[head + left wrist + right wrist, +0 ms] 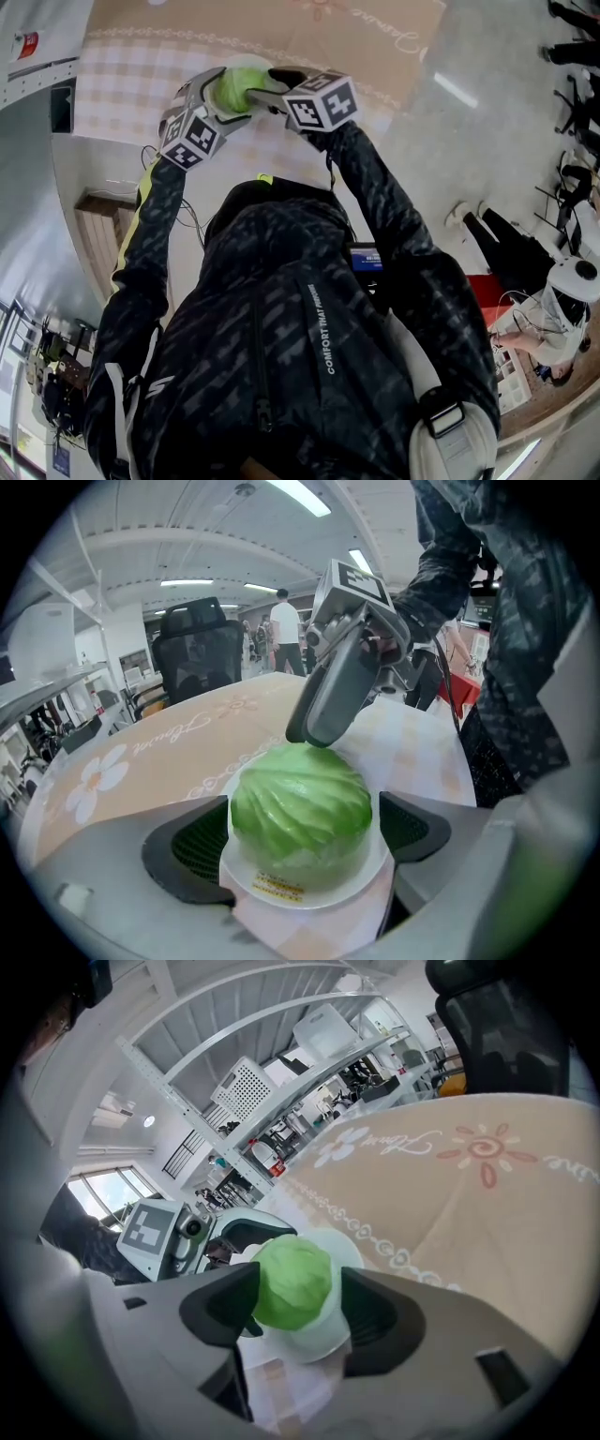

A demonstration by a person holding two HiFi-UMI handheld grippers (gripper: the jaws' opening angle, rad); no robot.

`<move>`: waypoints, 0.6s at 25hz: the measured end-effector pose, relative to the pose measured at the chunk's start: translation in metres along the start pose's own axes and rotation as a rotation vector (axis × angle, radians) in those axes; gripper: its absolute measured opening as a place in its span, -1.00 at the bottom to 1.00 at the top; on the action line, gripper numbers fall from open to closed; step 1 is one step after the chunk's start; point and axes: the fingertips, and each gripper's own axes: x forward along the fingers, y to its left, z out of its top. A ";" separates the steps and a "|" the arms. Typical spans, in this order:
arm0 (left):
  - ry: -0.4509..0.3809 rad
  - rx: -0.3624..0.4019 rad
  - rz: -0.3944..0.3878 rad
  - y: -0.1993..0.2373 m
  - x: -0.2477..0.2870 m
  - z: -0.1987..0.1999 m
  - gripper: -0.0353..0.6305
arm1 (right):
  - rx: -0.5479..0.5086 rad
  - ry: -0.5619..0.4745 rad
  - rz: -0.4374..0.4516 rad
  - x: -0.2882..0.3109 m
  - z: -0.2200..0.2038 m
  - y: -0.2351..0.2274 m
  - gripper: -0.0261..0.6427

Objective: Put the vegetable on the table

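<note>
Evidently the step in hand is the grasp itself: the cabbage (298, 799) sits on a white plate (281, 894) over the checked part of the table (159, 752), and both tools have closed in on it, so it has not yet been set down on the cloth. Whether the plate rests on the table or hangs just above it cannot be told. The left gripper (302, 829) has its jaws set wide, one dark pad (192, 841) on each side of the plate, and both appear to press against the rim, so it seems to be holding the plate rather than the vegetable. The cabbage stands between them, clear of both pads. The right gripper (298, 1288) comes in from the far side with a narrower spread: one pad (225, 1302) lies against the green leaves and the other (375, 1312) against the cabbage's far flank and the plate edge, pinching the head. The next move probably calls for the right tool to lift the cabbage straight up off the steadied plate, carry it aside over bare cloth, and lower it before letting go, since a round head may roll.
</note>
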 end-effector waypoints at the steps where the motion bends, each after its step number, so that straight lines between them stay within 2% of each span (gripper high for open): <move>1: -0.005 -0.008 0.005 -0.001 -0.003 0.001 0.55 | -0.003 -0.004 -0.008 -0.002 0.001 -0.001 -0.11; 10: -0.103 -0.107 0.121 0.005 -0.043 0.006 0.52 | -0.058 -0.032 -0.035 -0.021 0.008 0.008 -0.11; 15: -0.121 -0.143 0.157 -0.007 -0.064 0.011 0.49 | -0.093 -0.046 -0.028 -0.032 0.006 0.031 -0.14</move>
